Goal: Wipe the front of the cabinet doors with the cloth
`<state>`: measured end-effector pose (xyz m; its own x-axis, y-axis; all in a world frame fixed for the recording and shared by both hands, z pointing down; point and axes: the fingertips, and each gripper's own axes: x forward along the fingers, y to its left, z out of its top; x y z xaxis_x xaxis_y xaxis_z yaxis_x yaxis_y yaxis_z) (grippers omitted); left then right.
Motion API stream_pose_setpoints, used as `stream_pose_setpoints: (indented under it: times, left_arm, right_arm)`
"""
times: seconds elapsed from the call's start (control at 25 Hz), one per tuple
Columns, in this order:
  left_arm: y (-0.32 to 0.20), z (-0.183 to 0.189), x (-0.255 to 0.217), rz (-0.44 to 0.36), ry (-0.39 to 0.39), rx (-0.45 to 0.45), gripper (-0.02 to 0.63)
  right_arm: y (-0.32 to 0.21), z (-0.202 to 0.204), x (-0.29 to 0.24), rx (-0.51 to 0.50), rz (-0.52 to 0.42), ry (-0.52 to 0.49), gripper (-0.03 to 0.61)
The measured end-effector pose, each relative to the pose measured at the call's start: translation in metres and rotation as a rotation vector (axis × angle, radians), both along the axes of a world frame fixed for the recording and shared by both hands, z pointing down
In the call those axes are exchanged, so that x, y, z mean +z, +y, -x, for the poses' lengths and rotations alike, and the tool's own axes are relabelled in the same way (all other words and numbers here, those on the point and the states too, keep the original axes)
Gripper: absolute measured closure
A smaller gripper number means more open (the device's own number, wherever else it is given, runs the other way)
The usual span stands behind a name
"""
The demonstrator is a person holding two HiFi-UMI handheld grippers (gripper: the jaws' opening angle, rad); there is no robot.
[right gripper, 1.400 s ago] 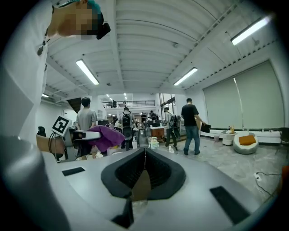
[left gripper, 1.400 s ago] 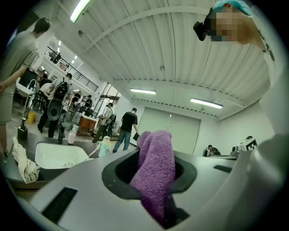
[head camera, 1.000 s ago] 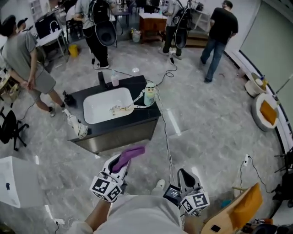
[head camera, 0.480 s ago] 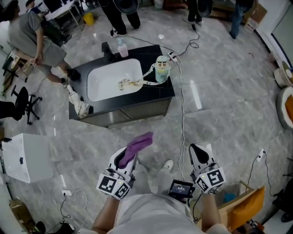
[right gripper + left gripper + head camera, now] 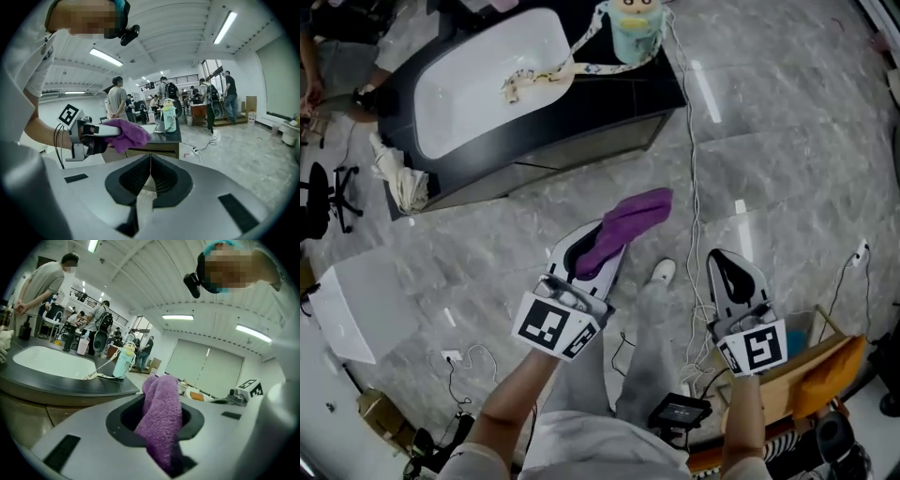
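Note:
A purple cloth (image 5: 623, 228) sticks out of my left gripper (image 5: 592, 246), whose jaws are shut on it; the left gripper view shows the cloth (image 5: 161, 420) filling the gap, and the right gripper view shows it (image 5: 125, 133) bunched at the tip. The black sink cabinet (image 5: 581, 108) stands ahead at the top of the head view, its doors (image 5: 586, 152) a short way beyond the cloth, not touched. My right gripper (image 5: 733, 277) hangs to the right over the floor, jaws shut with nothing in them (image 5: 150, 180).
A white basin (image 5: 483, 75) and a pale green bottle (image 5: 635, 28) with a strap sit on the cabinet top. A white cable (image 5: 694, 187) runs down the floor between the grippers. A white box (image 5: 352, 305) lies left, an orange chair (image 5: 820, 380) right.
The view has moved closer to the cabinet and tilted down. Both grippers have come forward, the left one carrying the cloth nearer to the cabinet front.

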<state>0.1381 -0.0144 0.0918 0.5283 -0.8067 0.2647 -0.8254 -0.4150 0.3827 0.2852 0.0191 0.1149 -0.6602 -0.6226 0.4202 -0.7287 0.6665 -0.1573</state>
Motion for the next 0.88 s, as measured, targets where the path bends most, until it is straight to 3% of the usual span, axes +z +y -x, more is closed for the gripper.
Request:
stream_pose_setpoints:
  times: [0.32, 0.52, 0.88]
  left_arm:
    - [-0.065, -0.001, 0.113, 0.015, -0.135, -0.034, 0.52]
    - [-0.093, -0.023, 0.176, 0.017, -0.245, 0.001, 0.521]
    - [-0.157, -0.051, 0.216, 0.077, -0.299, -0.093, 0.522]
  right_arm:
    - [-0.013, 0.016, 0.103, -0.017, 0.043, -0.047, 0.552]
    - [-0.012, 0.015, 0.15, -0.06, 0.105, -0.089, 0.551]
    - [0.0, -0.016, 0.177, -0.077, 0.158, -0.077, 0.552]
